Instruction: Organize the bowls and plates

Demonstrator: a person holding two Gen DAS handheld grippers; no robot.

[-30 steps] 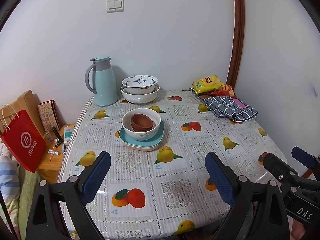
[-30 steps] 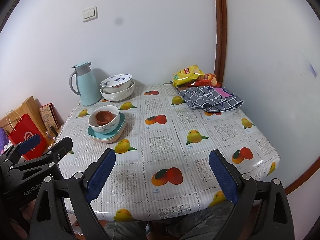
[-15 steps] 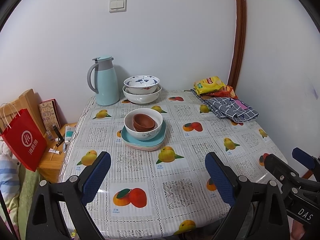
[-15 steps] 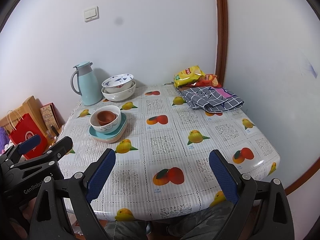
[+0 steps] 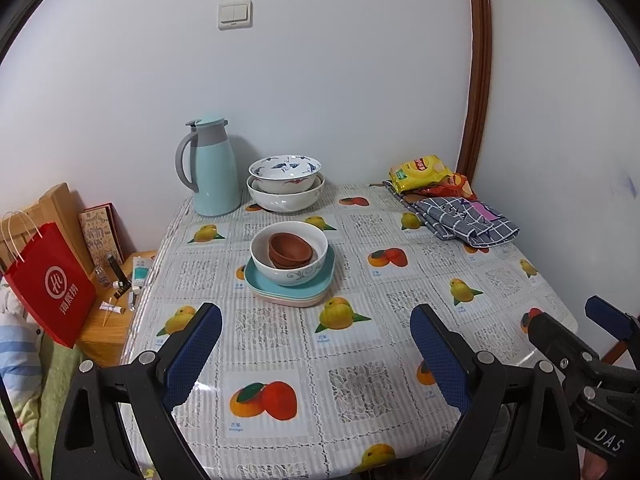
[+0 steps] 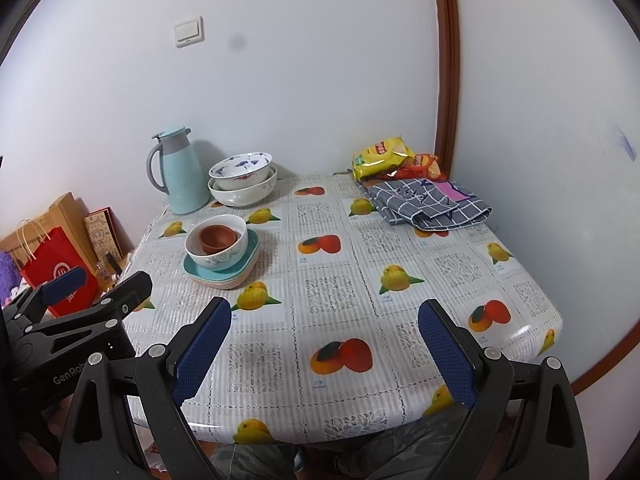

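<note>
A small brown bowl (image 5: pixel 290 251) sits inside a white bowl (image 5: pixel 289 254), which rests on stacked teal and pink plates (image 5: pixel 290 286) left of the table's middle. The same stack shows in the right wrist view (image 6: pixel 221 258). Two nested white bowls with blue and red patterns (image 5: pixel 285 189) stand at the back beside the jug. My left gripper (image 5: pixel 316 354) is open and empty over the table's front edge. My right gripper (image 6: pixel 325 350) is open and empty, to the right of the left one.
A light-blue thermos jug (image 5: pixel 208 172) stands at the back left. Snack bags (image 5: pixel 430 174) and a checked cloth (image 5: pixel 466 220) lie at the back right. A red paper bag (image 5: pixel 50 284) and a low wooden stand (image 5: pixel 108 320) are left of the table (image 5: pixel 360 360).
Both grippers have pulled slightly back and up from the table, so the view has shifted a little. The dishes have not moved and both grippers stay open.
</note>
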